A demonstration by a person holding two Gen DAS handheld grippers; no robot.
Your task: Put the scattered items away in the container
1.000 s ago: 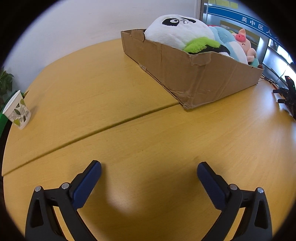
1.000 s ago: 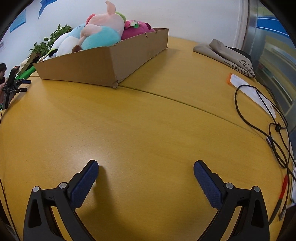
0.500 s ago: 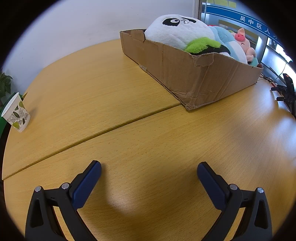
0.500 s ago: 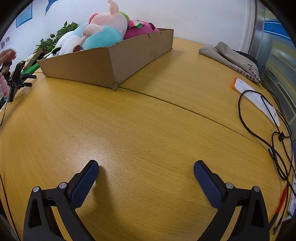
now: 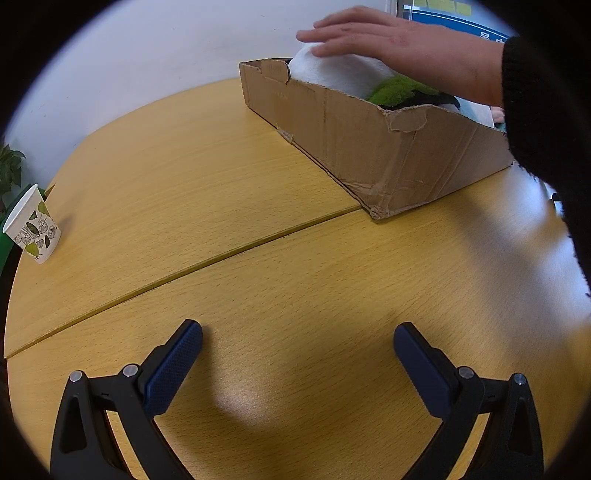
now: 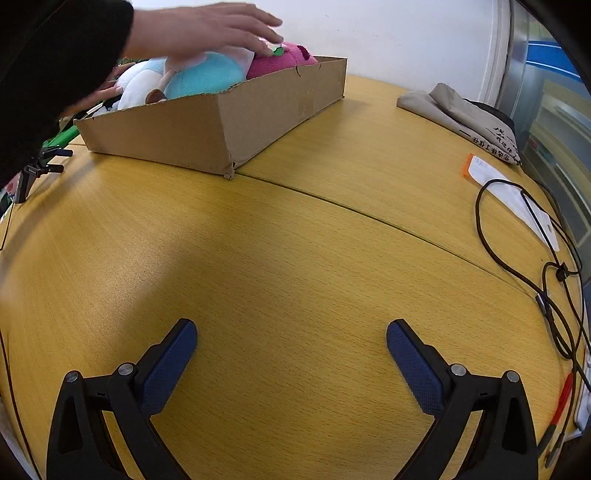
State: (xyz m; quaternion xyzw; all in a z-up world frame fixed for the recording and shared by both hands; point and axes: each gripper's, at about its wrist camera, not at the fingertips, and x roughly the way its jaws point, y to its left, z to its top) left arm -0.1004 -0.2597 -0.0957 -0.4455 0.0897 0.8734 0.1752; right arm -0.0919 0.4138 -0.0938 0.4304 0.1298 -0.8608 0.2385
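Note:
A cardboard box [image 5: 369,136] holds several plush toys: a white panda plush [image 5: 340,72] with a green patch in the left wrist view, and a blue plush [image 6: 203,75] and a magenta plush [image 6: 280,61] in the right wrist view, where the box [image 6: 229,122] also shows. A person's bare hand [image 5: 388,40] in a black sleeve reaches over the toys; it also shows in the right wrist view [image 6: 199,26]. My left gripper [image 5: 297,345] is open and empty over the table. My right gripper [image 6: 291,339] is open and empty.
A paper cup with leaf print [image 5: 33,225] stands at the table's left edge. A folded grey cloth [image 6: 461,110], a paper tag [image 6: 513,195] and black cables [image 6: 535,266] lie at the right. A small tripod [image 6: 33,171] stands at the left.
A person's hand and black sleeve have come in over the box and now rest on the plush toys. Both grippers stay open and nearly still.

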